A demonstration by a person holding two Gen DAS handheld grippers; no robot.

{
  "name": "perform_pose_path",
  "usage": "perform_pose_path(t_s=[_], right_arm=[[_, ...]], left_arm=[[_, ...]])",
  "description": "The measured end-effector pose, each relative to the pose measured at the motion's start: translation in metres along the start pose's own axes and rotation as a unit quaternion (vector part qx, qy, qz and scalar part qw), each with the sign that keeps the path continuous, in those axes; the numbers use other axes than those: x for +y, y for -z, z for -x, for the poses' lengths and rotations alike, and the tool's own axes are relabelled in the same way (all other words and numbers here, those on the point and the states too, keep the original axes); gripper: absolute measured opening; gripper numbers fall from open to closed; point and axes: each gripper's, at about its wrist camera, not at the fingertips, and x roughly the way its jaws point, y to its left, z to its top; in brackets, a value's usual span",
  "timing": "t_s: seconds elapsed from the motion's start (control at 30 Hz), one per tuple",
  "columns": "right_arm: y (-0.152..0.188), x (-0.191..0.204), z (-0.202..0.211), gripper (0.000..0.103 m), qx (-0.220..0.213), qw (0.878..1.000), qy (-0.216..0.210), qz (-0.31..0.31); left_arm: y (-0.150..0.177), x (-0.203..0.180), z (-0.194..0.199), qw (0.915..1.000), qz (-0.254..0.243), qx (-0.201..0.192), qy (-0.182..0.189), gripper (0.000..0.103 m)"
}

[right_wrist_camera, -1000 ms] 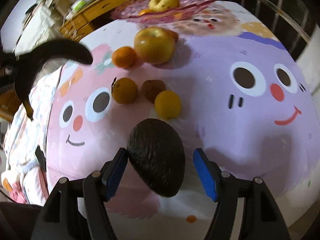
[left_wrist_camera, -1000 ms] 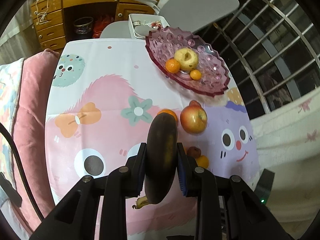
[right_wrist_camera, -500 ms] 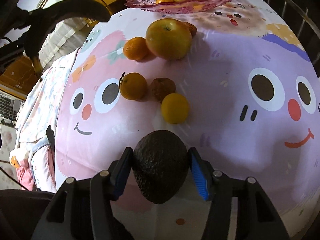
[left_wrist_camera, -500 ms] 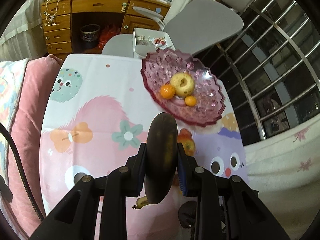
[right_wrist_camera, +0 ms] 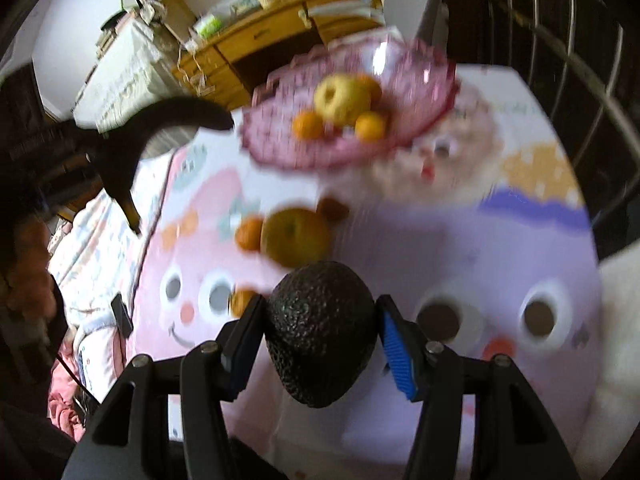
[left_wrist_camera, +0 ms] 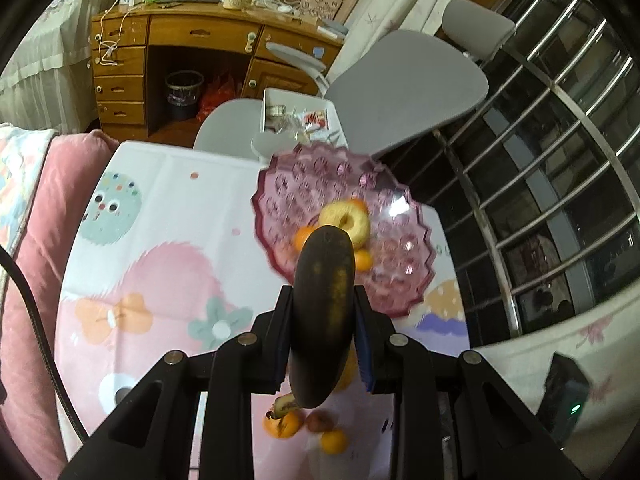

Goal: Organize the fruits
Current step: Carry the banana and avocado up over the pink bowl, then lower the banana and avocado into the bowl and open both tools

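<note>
My left gripper (left_wrist_camera: 322, 332) is shut on a dark overripe banana (left_wrist_camera: 324, 312) and holds it high above the table, its tip just short of the pink glass fruit dish (left_wrist_camera: 384, 280). The dish holds a yellow apple (left_wrist_camera: 346, 222) and small oranges (left_wrist_camera: 362, 260). My right gripper (right_wrist_camera: 320, 332) is shut on a dark avocado (right_wrist_camera: 322, 328), lifted above the table. Ahead of it lie a large apple (right_wrist_camera: 296, 236) and an orange (right_wrist_camera: 248, 234); the dish (right_wrist_camera: 280, 148) stands beyond. The banana (right_wrist_camera: 160, 128) shows at left in the right wrist view.
The table carries a cartoon cloth (left_wrist_camera: 160, 240). Loose oranges (left_wrist_camera: 282, 426) and a brown fruit (left_wrist_camera: 320, 420) lie below the left gripper. A grey chair (left_wrist_camera: 400, 88) with a white box stands behind the table, window bars (left_wrist_camera: 560, 160) to the right, a pink cushion (left_wrist_camera: 24, 280) to the left.
Both grippers have risen and moved toward the dish. The right gripper closed on the avocado and lifted it off the table. The banana stays gripped.
</note>
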Motion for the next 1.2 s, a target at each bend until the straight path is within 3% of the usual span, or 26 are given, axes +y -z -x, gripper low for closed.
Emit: perform_pose_path(t_s=[0.3,0.6,0.97,1.2], right_arm=[[-0.084,-0.022,0.014,0.056,-0.075,0.997,-0.015,0.009],[-0.135,-0.045,-0.017,0.056,-0.097,0.995,-0.022,-0.016],[-0.149,-0.063,-0.073,0.056,-0.042,0.999,0.010,-0.019],[-0.151,-0.065,-0.085,0.057,-0.028,0.999,0.023,-0.015]], left_arm=[[-0.035,-0.015,-0.025,0.9986,0.016,-0.051,-0.004,0.026],[-0.067,-0.019,-0.065,0.9970,0.011,-0.076,-0.004,0.026],[-0.068,-0.013,-0.145,0.9996,0.015,-0.007,-0.023,0.026],[-0.065,-0.009,-0.157,0.9991,0.019,0.011,-0.035,0.027]])
